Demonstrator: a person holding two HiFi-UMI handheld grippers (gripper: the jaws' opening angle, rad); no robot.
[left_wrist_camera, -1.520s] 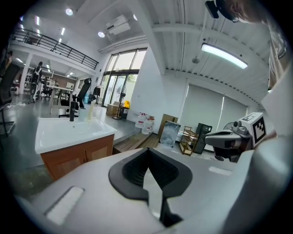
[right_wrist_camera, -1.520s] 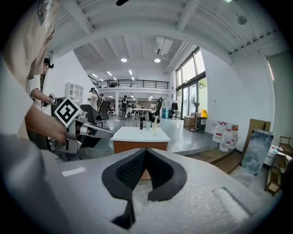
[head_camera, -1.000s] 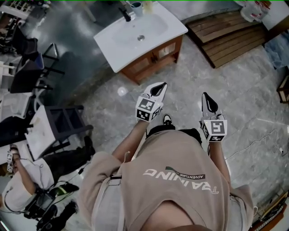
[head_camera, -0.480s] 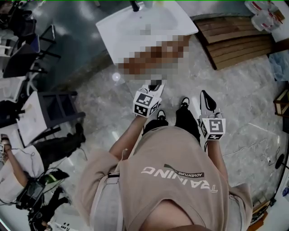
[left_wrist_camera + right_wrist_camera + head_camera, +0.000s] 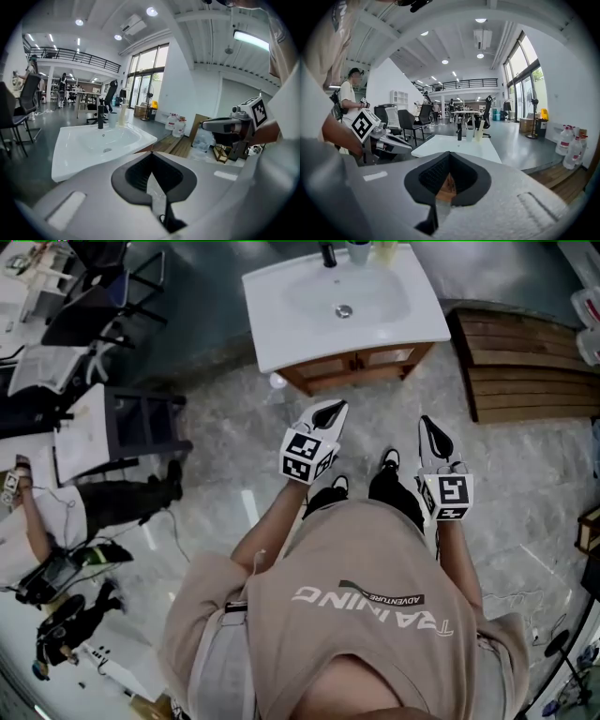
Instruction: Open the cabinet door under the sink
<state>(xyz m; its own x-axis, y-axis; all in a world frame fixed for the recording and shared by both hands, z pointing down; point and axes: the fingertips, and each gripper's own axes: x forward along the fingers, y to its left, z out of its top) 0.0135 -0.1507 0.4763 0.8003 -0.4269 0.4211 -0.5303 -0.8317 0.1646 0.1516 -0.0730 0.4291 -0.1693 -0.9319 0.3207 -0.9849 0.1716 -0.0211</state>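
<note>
The white sink [image 5: 347,298] is sitting at twelve o'clock in the head view, and the wooden cabinet door [image 5: 330,366] beneath it is standing shut, facing the person. The left gripper [image 5: 330,412] is pointing toward one o'clock, its fingers [image 5: 136,176] clenched together on nothing. The right gripper [image 5: 428,430], at its three o'clock, is aiming near twelve with fingers [image 5: 464,180] likewise clenched and empty. Both are hanging apart from the door. A wooden platform [image 5: 525,362] is lying at two o'clock.
</note>
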